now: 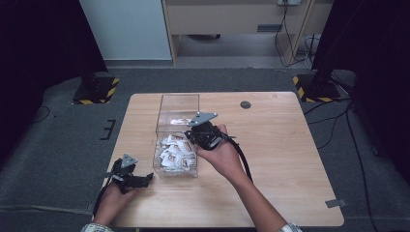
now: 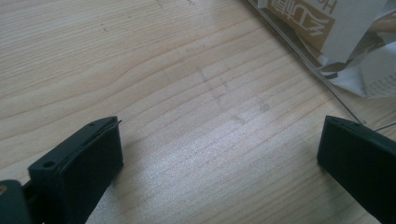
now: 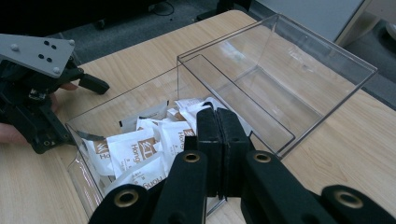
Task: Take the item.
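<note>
High view: white sachets (image 1: 175,153) are heaped inside a clear box (image 1: 178,116). The right gripper (image 1: 195,136), jaws pressed together, is held over the box; the left gripper (image 1: 145,178), jaws spread, is rested beside it.

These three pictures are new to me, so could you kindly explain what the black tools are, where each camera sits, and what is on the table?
A person holds a hand-held gripper in each hand. The high view looks down on the wooden table; the other two cameras ride on the grippers. The left gripper rests on the table near the front left corner of a clear plastic box, jaws wide open over bare wood. The right gripper reaches over the box's near edge, jaws closed; I cannot tell whether it holds anything. The box, its lid standing open, contains white and brown packets.
</note>
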